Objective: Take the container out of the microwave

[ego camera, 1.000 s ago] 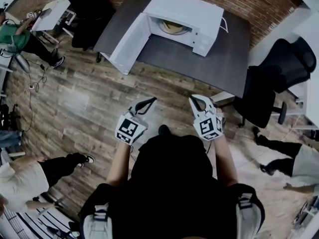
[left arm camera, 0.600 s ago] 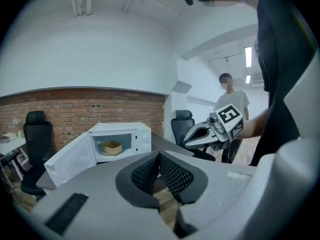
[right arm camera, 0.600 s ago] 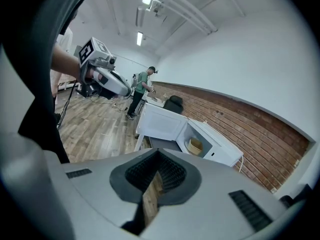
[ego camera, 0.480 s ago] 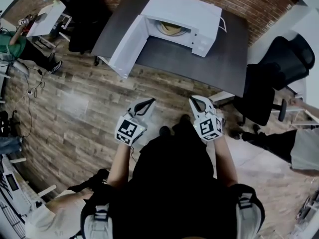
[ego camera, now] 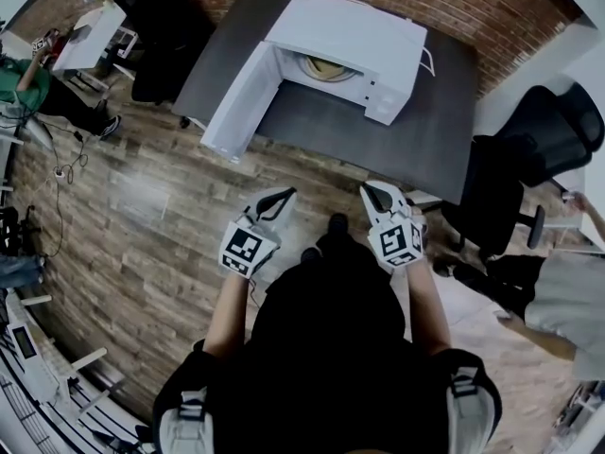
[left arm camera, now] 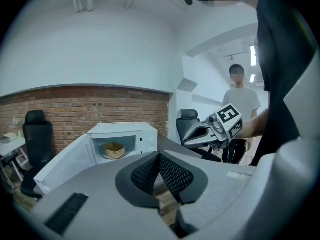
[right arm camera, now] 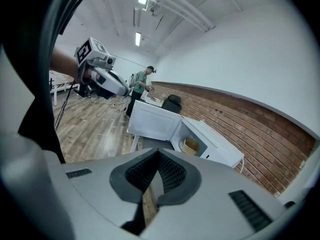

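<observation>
A white microwave (ego camera: 352, 28) stands on a dark grey table (ego camera: 425, 130) with its door (ego camera: 238, 93) swung wide to the left. Inside it sits a tan round container (ego camera: 326, 64), also seen in the left gripper view (left arm camera: 113, 150) and the right gripper view (right arm camera: 190, 145). Both grippers hang over the wood floor, well short of the table. My left gripper (ego camera: 284, 194) is shut with nothing in it, its pads meeting at the tip (left arm camera: 159, 155). My right gripper (ego camera: 369, 187) is likewise shut and empty (right arm camera: 158, 153).
A black office chair (ego camera: 534, 140) stands right of the table, another dark chair (ego camera: 161, 26) at its far left. A person (ego camera: 558, 296) stands at the right; a seated person (ego camera: 28, 74) and a white desk (ego camera: 90, 31) are at the far left.
The table and microwave have drawn slightly nearer. The person at the lower left has gone from view and one at the right has come closer. Both grippers stay shut.
</observation>
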A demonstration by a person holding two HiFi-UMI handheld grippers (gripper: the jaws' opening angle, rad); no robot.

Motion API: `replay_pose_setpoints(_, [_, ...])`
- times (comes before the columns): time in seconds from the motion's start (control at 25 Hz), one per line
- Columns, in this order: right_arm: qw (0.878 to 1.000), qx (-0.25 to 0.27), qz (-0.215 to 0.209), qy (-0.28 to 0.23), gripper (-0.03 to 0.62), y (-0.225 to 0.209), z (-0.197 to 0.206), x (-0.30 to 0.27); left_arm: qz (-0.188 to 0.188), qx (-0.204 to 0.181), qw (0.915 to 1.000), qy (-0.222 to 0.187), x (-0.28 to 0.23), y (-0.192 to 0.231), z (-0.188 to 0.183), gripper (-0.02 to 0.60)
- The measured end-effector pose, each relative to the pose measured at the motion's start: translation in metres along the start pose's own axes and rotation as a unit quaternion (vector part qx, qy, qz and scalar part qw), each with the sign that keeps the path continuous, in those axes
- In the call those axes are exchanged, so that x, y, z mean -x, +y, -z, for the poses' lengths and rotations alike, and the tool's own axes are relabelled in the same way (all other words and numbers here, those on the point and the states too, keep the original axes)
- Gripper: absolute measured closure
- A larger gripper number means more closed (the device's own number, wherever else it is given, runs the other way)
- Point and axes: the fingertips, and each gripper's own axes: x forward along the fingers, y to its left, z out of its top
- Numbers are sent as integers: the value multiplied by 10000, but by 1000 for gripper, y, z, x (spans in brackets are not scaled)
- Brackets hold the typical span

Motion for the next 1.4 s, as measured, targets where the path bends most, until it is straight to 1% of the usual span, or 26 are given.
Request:
replay_pose_setpoints(0.24, [9998,36,-11,-190,595,-41,-10,-22,-43,118,9998,136,-33,20,-15,578])
replay_pose_setpoints(0.36, [9997,124,-38,-203,595,-63,-9,-27,-89,-54,9999,55,-52,28,-30,578])
replay_pose_setpoints(0.64, [9995,45,-154,-278,595,-93,6,-42,-208,61,9995,214,-82,37,-38,578])
replay_pose_setpoints(0.72, [9993,108,-188,-307,595,-99,8,-45,-229,16,9995,215,-91,39,-40,578])
replay_pose_setpoints(0.84, [9991,229,-206,-303,595,-108,6,-43,-191,-162,9996,151,-103,41,-47,578])
replay_pose_setpoints(1.0, [9996,89,-75,-251,595,-123,22,-40,-67,-145,9996,248,-122,41,-52,578])
replay_pose_setpoints(1.12, [9998,-87,89,-170,595,-136,35,-35,39,-302,9994,153,-134,43,-62,578])
replay_pose_setpoints(1.2, [9997,-114,182,-84,595,-144,38,-30,100,-360,9992,114,-139,47,-66,578])
replay_pose_setpoints(1.28, [9996,-70,277,-3,595,-152,39,-29,162,-352,9992,138,-142,51,-64,578])
replay_pose_setpoints(1.4, [9991,-183,382,71,595,-156,45,-36,257,-302,9990,189,-149,62,-59,578])
